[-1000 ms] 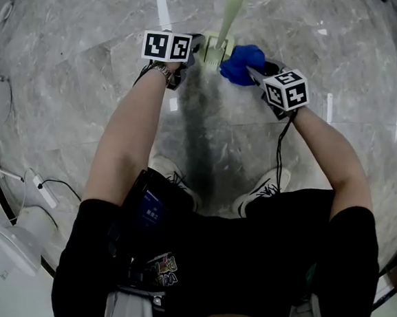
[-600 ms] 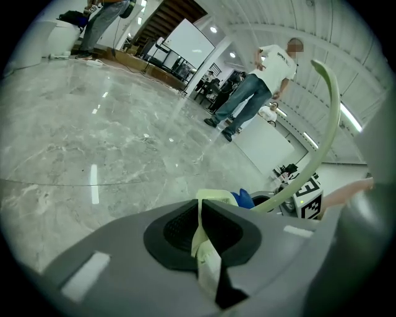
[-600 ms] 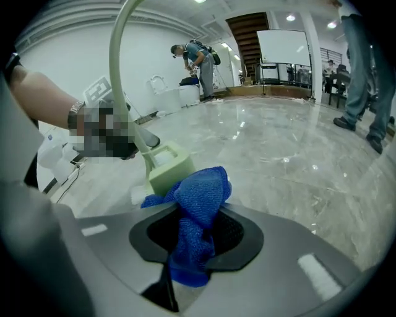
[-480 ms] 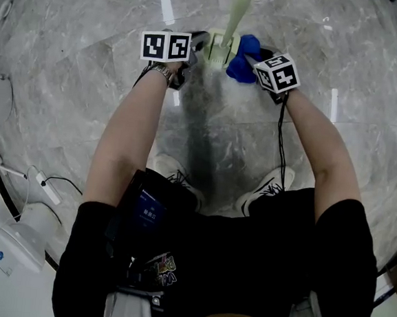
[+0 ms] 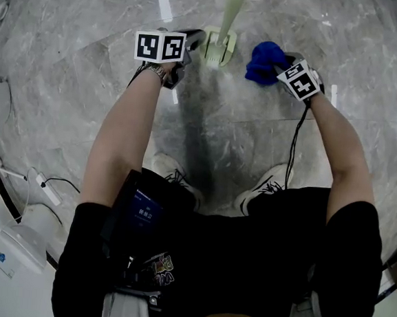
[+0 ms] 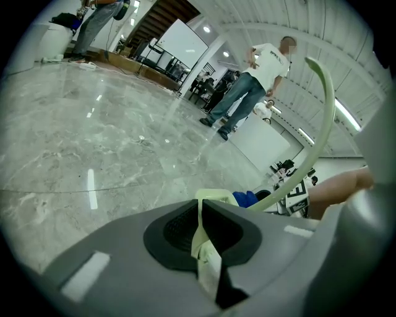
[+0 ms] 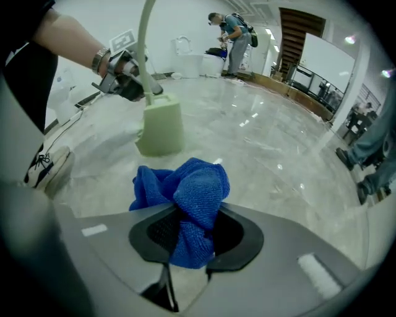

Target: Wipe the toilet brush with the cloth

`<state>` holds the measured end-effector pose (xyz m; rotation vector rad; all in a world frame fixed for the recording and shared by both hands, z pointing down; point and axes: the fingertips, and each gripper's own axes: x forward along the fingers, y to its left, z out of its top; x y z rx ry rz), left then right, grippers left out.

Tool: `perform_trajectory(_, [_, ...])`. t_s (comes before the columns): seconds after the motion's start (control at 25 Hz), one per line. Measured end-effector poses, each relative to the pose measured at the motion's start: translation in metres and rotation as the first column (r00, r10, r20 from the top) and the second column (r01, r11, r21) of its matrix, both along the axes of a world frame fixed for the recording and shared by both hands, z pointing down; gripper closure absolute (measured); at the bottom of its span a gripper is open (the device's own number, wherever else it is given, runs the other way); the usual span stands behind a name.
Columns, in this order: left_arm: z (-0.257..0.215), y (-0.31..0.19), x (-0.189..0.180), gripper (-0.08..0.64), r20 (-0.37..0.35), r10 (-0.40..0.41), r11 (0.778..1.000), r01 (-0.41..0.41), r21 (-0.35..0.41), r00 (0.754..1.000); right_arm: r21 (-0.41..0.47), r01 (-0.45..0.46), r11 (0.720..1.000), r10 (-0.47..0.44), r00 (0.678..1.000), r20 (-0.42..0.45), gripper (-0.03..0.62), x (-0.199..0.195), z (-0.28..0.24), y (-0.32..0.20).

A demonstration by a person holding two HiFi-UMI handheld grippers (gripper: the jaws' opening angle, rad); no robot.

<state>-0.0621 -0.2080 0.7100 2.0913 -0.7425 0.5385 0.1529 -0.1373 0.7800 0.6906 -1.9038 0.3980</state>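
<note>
A pale green toilet brush stands in its holder (image 5: 218,49) on the marble floor, its handle (image 5: 232,9) rising toward the camera. My left gripper (image 5: 193,43) is shut on the holder's thin rim (image 6: 199,232), and the curved handle (image 6: 325,117) arcs overhead in the left gripper view. My right gripper (image 5: 275,66) is shut on a bunched blue cloth (image 5: 264,60), held to the right of the holder and apart from it. In the right gripper view the cloth (image 7: 189,198) bulges out of the jaws, with the holder (image 7: 161,127) beyond it.
The person's two shoes (image 5: 166,169) stand on the floor below the holder. A white device with a cable (image 5: 11,245) sits at the lower left. A person (image 6: 247,93) stands farther off across the glossy floor, and another (image 7: 235,37) is near white fixtures.
My right gripper has carried the blue cloth off the brush and away to the right, sinking and rolling as it went. The left gripper has kept its hold on the holder.
</note>
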Motion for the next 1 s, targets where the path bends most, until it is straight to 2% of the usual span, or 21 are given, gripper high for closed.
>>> perform_trajectory(0.12, [-0.001,0.0,-0.001,0.525,0.012,-0.003,1.0,0.003,0.002,1.0,0.012,-0.082,0.997,0.083,0.995,-0.05,0.479,0.05,-0.004,-0.001])
perform_trajectory(0.24, [-0.002,0.001,-0.002,0.534,0.005,-0.023,1.0,0.023,-0.006,1.0,0.016,-0.142,0.99,0.143,0.988,-0.053,0.479,0.074,-0.005,0.005])
perform_trajectory(0.4, [-0.014,-0.003,-0.003,0.541,-0.01,-0.036,0.999,0.036,0.025,0.999,0.038,-0.179,0.983,0.179,0.984,-0.006,0.467,0.071,-0.007,0.006])
perform_trajectory(0.56, [-0.037,-0.014,-0.014,0.518,-0.033,-0.085,0.993,0.088,0.082,0.996,0.057,-0.197,0.979,0.196,0.98,0.023,0.368,0.066,-0.027,0.005])
perform_trajectory(0.64, [-0.043,-0.016,-0.022,0.505,-0.047,-0.11,0.99,0.113,0.084,0.993,0.087,-0.21,0.974,0.206,0.977,0.055,0.37,0.068,-0.046,0.006])
perform_trajectory(0.68, [-0.047,-0.02,-0.027,0.505,-0.068,-0.129,0.987,0.135,0.084,0.989,0.125,-0.244,0.962,0.234,0.968,0.091,0.376,0.072,-0.062,0.003])
perform_trajectory(0.72, [-0.055,-0.026,-0.033,0.492,-0.096,-0.159,0.982,0.168,0.091,0.983,0.173,-0.303,0.937,0.279,0.949,0.146,0.383,0.076,-0.081,-0.001])
perform_trajectory(0.76, [-0.065,-0.035,-0.041,0.478,-0.121,-0.193,0.972,0.207,0.109,0.974,0.221,-0.379,0.899,0.334,0.918,0.214,0.389,0.08,-0.104,-0.006])
perform_trajectory(0.8, [-0.077,-0.044,-0.05,0.468,-0.137,-0.22,0.961,0.239,0.14,0.966,0.257,-0.457,0.851,0.385,0.878,0.285,0.462,0.082,-0.126,-0.013])
perform_trajectory(0.84, [-0.092,-0.053,-0.055,0.484,-0.136,-0.228,0.95,0.251,0.186,0.964,0.276,-0.524,0.806,0.423,0.835,0.352,0.577,0.083,-0.146,-0.02])
perform_trajectory(0.88, [-0.108,-0.059,-0.056,0.516,-0.113,-0.208,0.942,0.23,0.245,0.972,0.278,-0.575,0.769,0.446,0.796,0.41,0.589,0.081,-0.162,-0.027])
perform_trajectory(0.92, [-0.124,-0.063,-0.053,0.54,-0.066,-0.16,0.935,0.173,0.31,0.985,0.275,-0.608,0.745,0.457,0.765,0.454,0.589,0.077,-0.174,-0.035])
perform_trajectory(1.0, [-0.151,-0.058,-0.034,0.545,0.054,-0.02,0.91,-0.004,0.415,0.998,0.277,-0.63,0.726,0.45,0.74,0.5,0.59,0.065,-0.191,-0.05])
